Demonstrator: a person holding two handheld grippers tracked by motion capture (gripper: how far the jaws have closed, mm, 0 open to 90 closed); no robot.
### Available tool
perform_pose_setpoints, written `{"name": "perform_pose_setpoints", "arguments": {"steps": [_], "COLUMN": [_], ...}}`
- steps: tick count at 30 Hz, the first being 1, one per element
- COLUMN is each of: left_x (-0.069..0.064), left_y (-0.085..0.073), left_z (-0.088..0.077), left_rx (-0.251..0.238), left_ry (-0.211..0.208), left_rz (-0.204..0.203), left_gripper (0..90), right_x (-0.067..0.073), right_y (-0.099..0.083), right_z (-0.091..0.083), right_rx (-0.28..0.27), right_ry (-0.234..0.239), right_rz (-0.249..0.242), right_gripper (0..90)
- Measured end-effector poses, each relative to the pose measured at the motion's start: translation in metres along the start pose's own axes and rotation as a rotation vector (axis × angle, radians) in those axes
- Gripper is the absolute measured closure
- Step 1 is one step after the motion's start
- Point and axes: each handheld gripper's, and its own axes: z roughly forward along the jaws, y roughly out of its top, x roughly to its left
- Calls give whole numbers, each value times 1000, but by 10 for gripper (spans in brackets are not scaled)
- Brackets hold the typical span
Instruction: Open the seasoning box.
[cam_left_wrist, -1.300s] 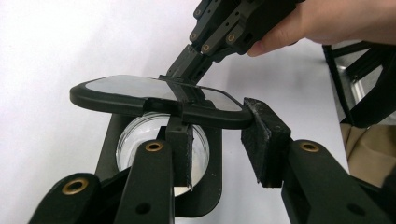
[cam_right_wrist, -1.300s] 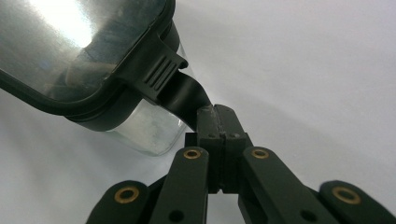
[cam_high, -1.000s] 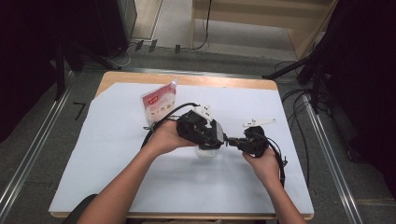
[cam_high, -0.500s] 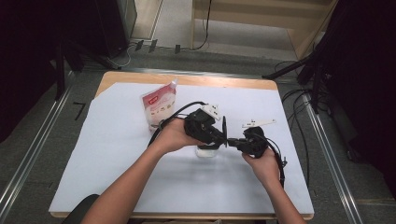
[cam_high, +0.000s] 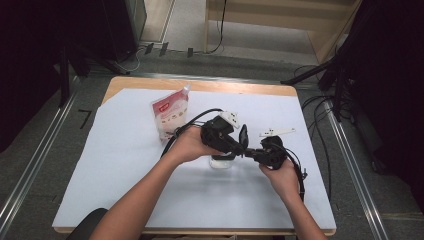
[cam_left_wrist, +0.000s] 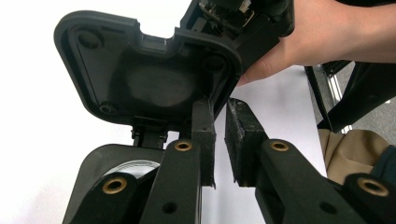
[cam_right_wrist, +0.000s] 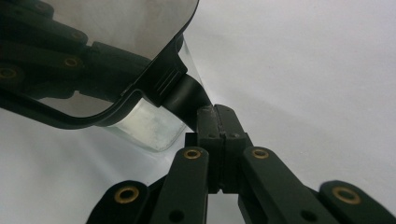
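A small clear container (cam_high: 222, 161) with a black lid stands mid-table. Its black hinged flap (cam_high: 243, 135) is raised; in the left gripper view the flap's (cam_left_wrist: 144, 70) underside faces the camera. My left gripper (cam_high: 239, 144) hovers over the container, and its jaws have just been closing. In its own view, the left gripper (cam_left_wrist: 218, 105) has a narrow gap with nothing in it, one fingertip (cam_left_wrist: 203, 112) against the flap's edge. My right gripper (cam_high: 254, 152), shown again as the right gripper (cam_right_wrist: 215, 109), is shut on a black tab (cam_right_wrist: 187, 93) jutting from the lid beside the clear wall (cam_right_wrist: 149, 128).
A red and white pouch (cam_high: 170, 112) lies at the back left of the white table cover (cam_high: 125, 165). A small white plastic piece (cam_high: 276, 132) lies just behind the right hand. Cables trail off both grippers.
The left gripper has shifted slightly to the right over the container, and the black flap now stands up beside it. The right hand has not moved.
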Motion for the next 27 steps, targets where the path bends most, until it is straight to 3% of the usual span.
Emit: {"name": "perform_pose_setpoints", "arguments": {"steps": [7,10,15,16,17,27], "left_x": [-1,0,3,4,4,3], "left_y": [-7,-14,-23,-27,-27,-50], "left_z": [-10,-21,-33,-39,-39,-61], "left_rx": [-17,-47,-76,-78,-78,-86], "left_ry": [3,9,21,50,50,110], "left_rz": [-22,-57,-114,-126,-126,-151], "left_gripper": [695,598,525,510,494,450], "right_x": [0,2,3,3,3,15], "right_y": [1,1,-1,-3,-3,-16], "right_z": [-3,-5,-10,-14,-14,-30], "right_rx": [-19,-18,-20,-23,-23,-55], "right_ry": [14,6,11,11,11,56], "right_rz": [-7,-22,-25,-21,-21,-27], "right_gripper": [900,892,855,841,841,649]}}
